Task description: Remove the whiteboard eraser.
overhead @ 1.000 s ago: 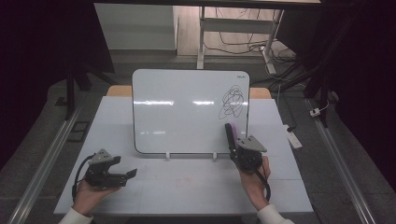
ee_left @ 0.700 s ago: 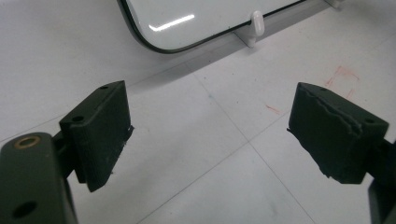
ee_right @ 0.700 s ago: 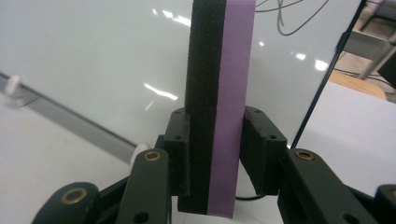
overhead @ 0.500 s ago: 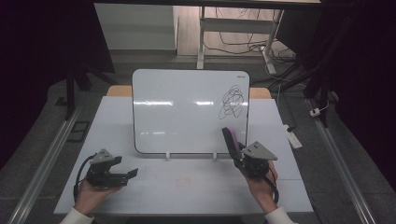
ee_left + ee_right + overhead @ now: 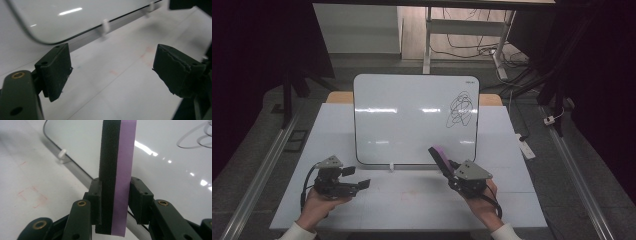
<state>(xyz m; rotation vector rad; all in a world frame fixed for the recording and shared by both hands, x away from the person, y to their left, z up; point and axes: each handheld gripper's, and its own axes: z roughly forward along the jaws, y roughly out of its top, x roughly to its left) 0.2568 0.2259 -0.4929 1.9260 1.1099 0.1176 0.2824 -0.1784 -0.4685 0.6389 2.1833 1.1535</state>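
Right claw [image 5: 446, 165] was clamped on a whiteboard eraser [image 5: 117, 177], purple back on one side, black felt on the other, one pad pressed to each face. In the high view the eraser [image 5: 440, 156] stood tilted just in front of the lower right edge of the whiteboard [image 5: 412, 120]; contact with the board could not be judged. A black scribble [image 5: 460, 109] sat at the board's upper right, well above the eraser. Left claw [image 5: 357, 184] lay low over the white worktop [image 5: 412, 200] near the board's lower left corner. Its jaws stood wide apart, had just been closing slightly, nothing between them.
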